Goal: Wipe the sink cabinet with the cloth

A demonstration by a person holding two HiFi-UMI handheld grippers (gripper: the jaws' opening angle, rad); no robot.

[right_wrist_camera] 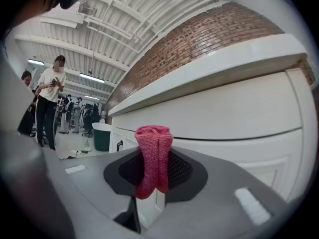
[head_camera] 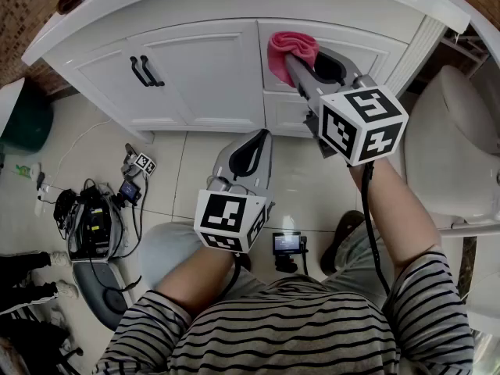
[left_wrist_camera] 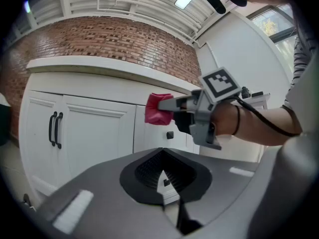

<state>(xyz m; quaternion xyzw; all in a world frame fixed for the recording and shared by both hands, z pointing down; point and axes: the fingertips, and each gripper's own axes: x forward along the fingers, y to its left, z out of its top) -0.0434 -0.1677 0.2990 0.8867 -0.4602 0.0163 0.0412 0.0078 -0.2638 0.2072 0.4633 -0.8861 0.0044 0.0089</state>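
Your right gripper (head_camera: 299,62) clamps pink knitted cloth (head_camera: 291,48), bunched upright; white sink cabinet (head_camera: 211,76) face dead ahead, 12 o'clock. Your left gripper (head_camera: 258,143) closed, empty, farther back.

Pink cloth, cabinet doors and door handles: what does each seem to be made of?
The pink cloth looks like matte knitted or terry fabric: a looped weave shows. The cabinet doors seem painted wood or board, smooth white satin with framed panels. The door handles are probably metal with a black finish; too small to be sure.
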